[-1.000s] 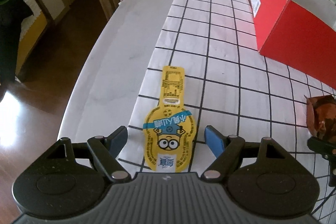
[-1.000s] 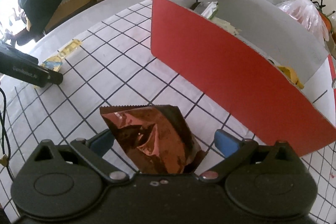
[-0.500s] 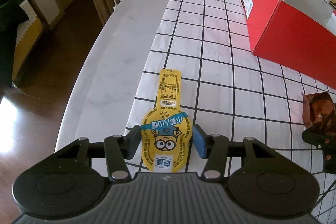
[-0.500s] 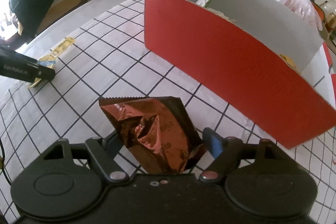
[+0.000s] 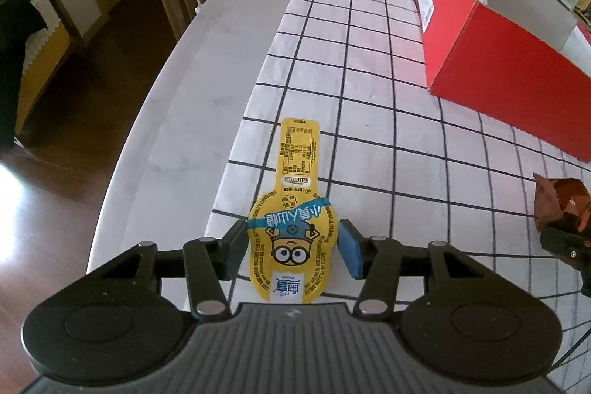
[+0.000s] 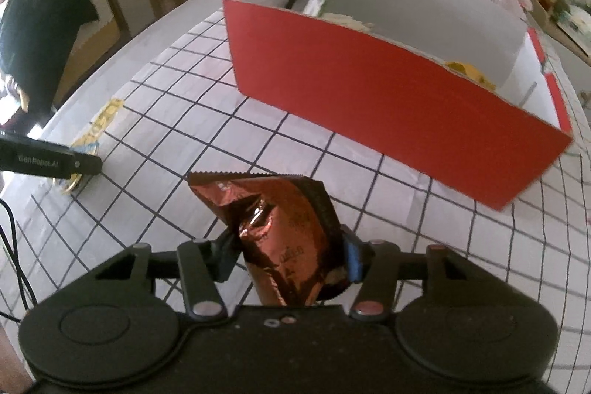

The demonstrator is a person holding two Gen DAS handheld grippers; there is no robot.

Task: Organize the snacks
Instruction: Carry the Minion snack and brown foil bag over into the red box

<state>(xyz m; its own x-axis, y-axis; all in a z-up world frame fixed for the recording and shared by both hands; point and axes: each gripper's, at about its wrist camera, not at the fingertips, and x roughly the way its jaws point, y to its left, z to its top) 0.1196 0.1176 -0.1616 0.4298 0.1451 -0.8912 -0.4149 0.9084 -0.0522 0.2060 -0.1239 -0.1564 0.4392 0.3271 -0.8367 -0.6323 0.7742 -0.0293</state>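
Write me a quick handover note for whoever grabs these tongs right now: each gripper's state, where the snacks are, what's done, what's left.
Left tongs: shut on the flat yellow cartoon-print snack pouch, which lies at the edge of the black-gridded white tablecloth.
Right tongs: jaws closing on the crinkled copper-brown foil snack packet; pads already press its sides.
Open red cardboard box: ahead of the right tongs, a few items already inside, hard to identify.
Done: both snacks gripped.
Left: carry each to the box, drop in.

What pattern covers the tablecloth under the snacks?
White with a black grid of squares, clearest on the tablecloth in the left wrist view.
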